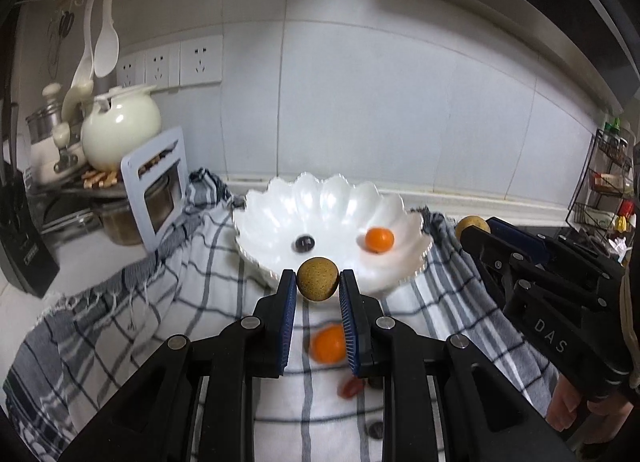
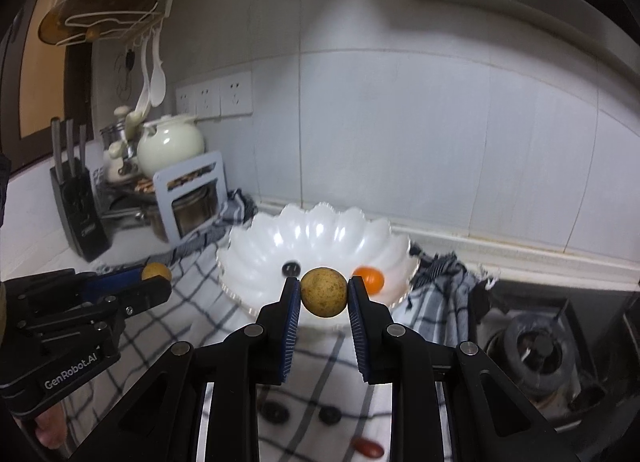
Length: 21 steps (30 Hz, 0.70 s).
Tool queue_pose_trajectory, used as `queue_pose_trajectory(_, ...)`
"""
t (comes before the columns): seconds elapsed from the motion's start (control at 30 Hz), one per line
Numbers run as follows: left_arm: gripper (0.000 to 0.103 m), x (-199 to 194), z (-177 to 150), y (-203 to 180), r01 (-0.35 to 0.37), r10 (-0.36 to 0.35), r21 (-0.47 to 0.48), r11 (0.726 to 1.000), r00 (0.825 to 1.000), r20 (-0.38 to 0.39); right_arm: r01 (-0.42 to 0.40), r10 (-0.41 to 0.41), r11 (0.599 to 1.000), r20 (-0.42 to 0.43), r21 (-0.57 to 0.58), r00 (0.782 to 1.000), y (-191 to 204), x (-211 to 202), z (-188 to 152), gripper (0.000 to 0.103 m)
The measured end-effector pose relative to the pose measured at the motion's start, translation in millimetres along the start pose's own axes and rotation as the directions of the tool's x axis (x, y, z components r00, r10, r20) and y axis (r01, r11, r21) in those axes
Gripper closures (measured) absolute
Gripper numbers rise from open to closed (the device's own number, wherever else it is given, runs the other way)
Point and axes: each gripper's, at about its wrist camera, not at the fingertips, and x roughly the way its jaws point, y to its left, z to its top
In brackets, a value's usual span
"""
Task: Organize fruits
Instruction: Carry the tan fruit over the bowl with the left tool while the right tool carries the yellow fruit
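Observation:
My left gripper (image 1: 318, 278) is shut on a brown longan (image 1: 318, 277) and holds it just before the near rim of the white scalloped bowl (image 1: 280, 217). My right gripper (image 2: 324, 292) is shut on another brown longan (image 2: 324, 292), also in front of the bowl (image 2: 272, 238). The bowl holds a small orange fruit (image 1: 379, 240) and a dark grape (image 1: 305, 242). On the checked cloth (image 1: 180, 302) below lie an orange fruit (image 1: 328, 343), a red date (image 1: 349, 388) and dark grapes (image 2: 330, 415). Each gripper shows in the other view, the right one (image 1: 474, 227) and the left one (image 2: 156, 274).
A grey rack (image 1: 158, 181) with pots and a cream teapot (image 1: 120, 127) stands at the left. A knife block (image 2: 78, 197) is further left. A gas burner (image 2: 536, 346) sits right of the cloth, and a spice rack (image 1: 608, 181) is at the far right.

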Motion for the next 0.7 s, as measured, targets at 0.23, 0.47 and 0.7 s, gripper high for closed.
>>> queue_pose_trajectory(0.23,0.080,16,28,5,-0.004,0.004,-0.002,1.000,0.999,0.041,0.014,-0.014,1.000,0.034,-0.011,0.999,2,16,19,0.077)
queue_pose_trajectory(0.47,0.080,47,43,7,0.005,-0.005,-0.017,1.000,1.000,0.006,0.026,-0.026,1.000,0.003,-0.014,1.000,1,45,31,0.077)
queue_pose_trajectory(0.7,0.080,84,44,11,-0.012,0.010,-0.017,1.000,0.998,-0.065,0.032,-0.033,0.999,-0.070,-0.010,0.997,-3,81,35,0.077)
